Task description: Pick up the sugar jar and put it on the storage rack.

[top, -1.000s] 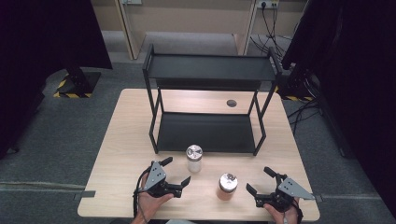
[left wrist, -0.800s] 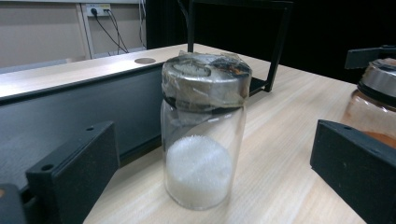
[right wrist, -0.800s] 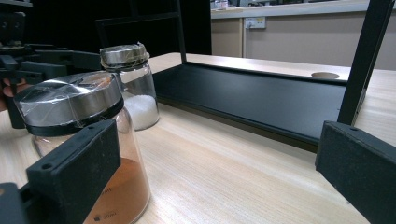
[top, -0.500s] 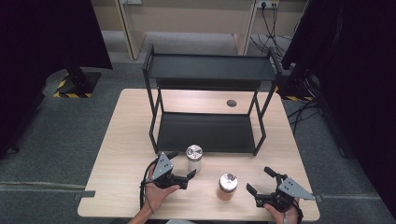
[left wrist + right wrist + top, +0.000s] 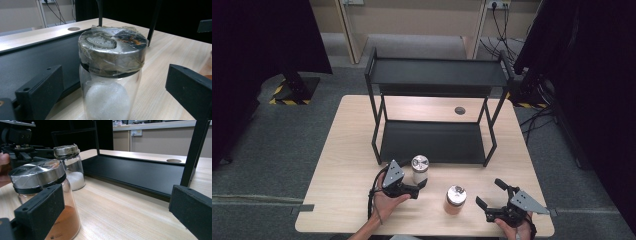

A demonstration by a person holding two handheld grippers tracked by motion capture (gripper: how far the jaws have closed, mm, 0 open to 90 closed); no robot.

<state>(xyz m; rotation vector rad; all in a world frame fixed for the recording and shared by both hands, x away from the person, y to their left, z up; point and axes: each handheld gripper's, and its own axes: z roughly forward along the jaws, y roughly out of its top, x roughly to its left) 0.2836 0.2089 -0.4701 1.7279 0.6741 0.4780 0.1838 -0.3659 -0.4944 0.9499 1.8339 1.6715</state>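
Note:
A glass jar of white grains point(image 5: 419, 167) with a taped metal lid stands on the table in front of the rack. My left gripper point(image 5: 420, 187) is open at the jar's near side. In the left gripper view the white jar point(image 5: 111, 65) stands close up between the two spread jaws of the left gripper point(image 5: 115, 83), with gaps on both sides. A jar of orange-brown powder point(image 5: 455, 199) stands to the right. My right gripper point(image 5: 488, 193) is open just right of it. In the right gripper view the orange jar point(image 5: 37, 176) stands behind the left jaw of the right gripper point(image 5: 116, 205).
A black two-tier rack point(image 5: 437, 75) stands on the far half of the wooden table point(image 5: 347, 150), both shelves bare. A round cable hole point(image 5: 460, 110) lies behind it. The right gripper view also shows the white jar point(image 5: 70, 167) and the left gripper point(image 5: 17, 147).
My left gripper has moved right and forward, so that the white jar now stands between its jaws. The right gripper and both jars have stayed in place.

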